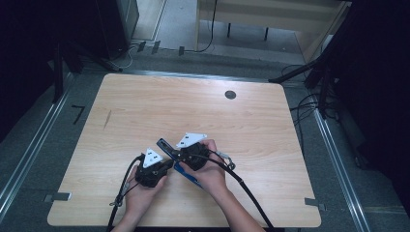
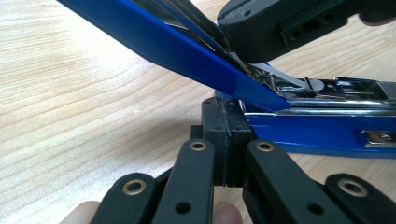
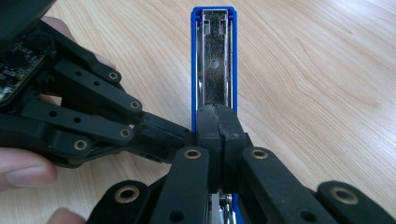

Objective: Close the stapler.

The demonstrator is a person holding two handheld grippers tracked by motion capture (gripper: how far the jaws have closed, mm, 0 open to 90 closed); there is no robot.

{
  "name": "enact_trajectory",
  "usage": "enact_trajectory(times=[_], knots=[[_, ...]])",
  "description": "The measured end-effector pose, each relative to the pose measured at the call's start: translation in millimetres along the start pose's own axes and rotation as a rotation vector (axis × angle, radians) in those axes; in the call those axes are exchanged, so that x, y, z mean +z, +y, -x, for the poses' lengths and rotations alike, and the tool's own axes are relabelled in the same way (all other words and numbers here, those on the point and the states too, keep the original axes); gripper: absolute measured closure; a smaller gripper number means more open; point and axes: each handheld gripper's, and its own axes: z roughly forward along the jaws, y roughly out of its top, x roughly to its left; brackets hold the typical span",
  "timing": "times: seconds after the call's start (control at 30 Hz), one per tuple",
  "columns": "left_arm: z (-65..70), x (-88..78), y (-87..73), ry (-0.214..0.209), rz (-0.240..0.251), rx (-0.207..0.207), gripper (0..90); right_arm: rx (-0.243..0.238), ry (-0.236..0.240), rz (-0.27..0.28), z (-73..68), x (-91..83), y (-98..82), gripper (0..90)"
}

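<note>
- A blue stapler (image 1: 180, 164) lies opened on the near middle of the wooden table (image 1: 145, 106), right between the person's two hands.
- The left gripper (image 1: 167, 163) comes in from the left, and its jaws are pressed together with nothing between them.
- In the left gripper view, those closed tips (image 2: 226, 140) sit against the stapler (image 2: 322, 130) at its hinge, just under the raised blue top arm.
- The right gripper (image 1: 183, 155) has its jaws together too, tips (image 3: 217, 126) meeting over the stapler's (image 3: 214, 56) metal channel.
- Whether the right tips pinch any part of the stapler, the pictures don't settle.
- In the right gripper view the left gripper (image 3: 161, 135) reaches in from the side and touches the stapler beside those tips.
- From above, the stapler's top arm juts up and away from the person.
- Both cables trail back off the near edge of the table.
</note>
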Motion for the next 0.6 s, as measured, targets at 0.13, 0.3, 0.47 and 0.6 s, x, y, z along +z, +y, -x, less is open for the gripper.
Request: enact_trajectory(times=[0.13, 0.3, 0.47, 0.6], knots=[[1.3, -3.3, -2.4, -0.012, 0.012, -0.002, 90.0, 0.004, -0.003, 0.000, 0.1, -1.2, 0.0, 90.0], [5.8, -5.8, -5.2, -0.038, 0.025, 0.000, 90.0, -0.001, -0.003, 0.009, 0.8, -3.5, 0.4, 90.0], [11.7, -6.4, -6.6, -0.047, 0.029, 0.013, 90.0, 0.001, -0.004, 0.020, 0.6, -5.9, 0.8, 90.0], [19.4, -5.8, -7.4, -0.061, 0.031, 0.031, 90.0, 0.007, 0.000, 0.022, 0.0, -6.1, -0.1, 90.0]])
